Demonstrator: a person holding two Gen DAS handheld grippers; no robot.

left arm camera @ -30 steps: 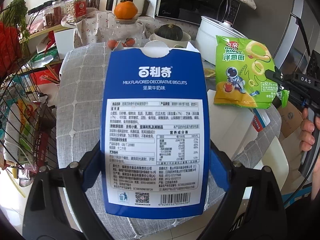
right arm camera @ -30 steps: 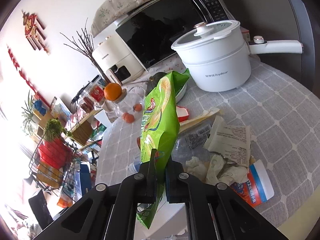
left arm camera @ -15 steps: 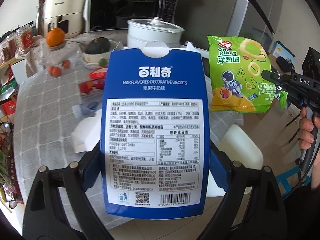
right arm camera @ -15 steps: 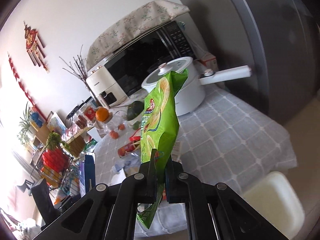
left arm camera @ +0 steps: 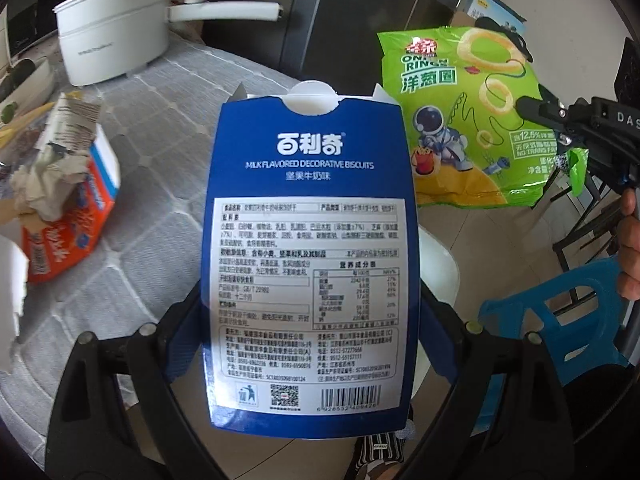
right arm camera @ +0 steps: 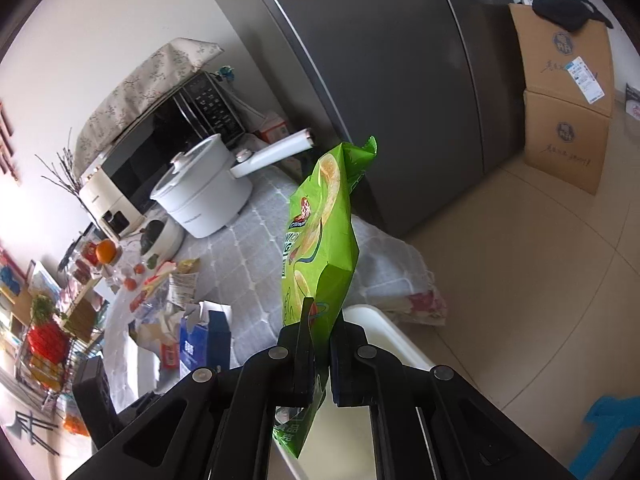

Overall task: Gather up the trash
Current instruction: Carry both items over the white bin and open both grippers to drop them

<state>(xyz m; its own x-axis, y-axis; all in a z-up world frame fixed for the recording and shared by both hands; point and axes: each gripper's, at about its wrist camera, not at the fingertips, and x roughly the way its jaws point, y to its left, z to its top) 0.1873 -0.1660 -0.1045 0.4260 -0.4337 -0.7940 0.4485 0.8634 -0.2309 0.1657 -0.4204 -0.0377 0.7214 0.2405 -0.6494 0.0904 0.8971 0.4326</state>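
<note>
Two items in carry: blue biscuit box [left arm camera: 312,248] in the left gripper [left arm camera: 312,320], green snack bag [left arm camera: 468,120] in the right gripper [right arm camera: 318,344]; both were off the table [left arm camera: 168,168] and out past its edge.
Table, far left: crumpled paper [left arm camera: 52,160] lay on top of an orange-and-white carton [left arm camera: 76,220], uncollected; white pot [left arm camera: 116,20] stood behind them.
Left tongs: spread wide and pressing on the two narrow sides of the box, low on its body.
Box heading: long axis ran straight away from the left wrist camera; torn-open flap end farthest out, barcode end nearest the wrist; printed back panel faced the lens.
White bin: a pale rim [right arm camera: 384,328] showed just below the bag, beside the table's edge; judged to be the trash container, though its inside was not visible.
Right tongs: pressed almost together, pinching the bag's lower part.
Bag heading: long axis stood up out of the jaws, torn mouth on top, a short tail hanging beneath the pads; seen edge-on from the right wrist, flat face toward the left wrist.
Handling note, box: judged best tipped open end down over the rim before the jaws part, so crumbs fall inside.
Handling note, bag: light film may drift; judged better lowered close to the rim before release.
Risk: the two loads sat near each other, so releasing one at a time seemed wiser.
</note>
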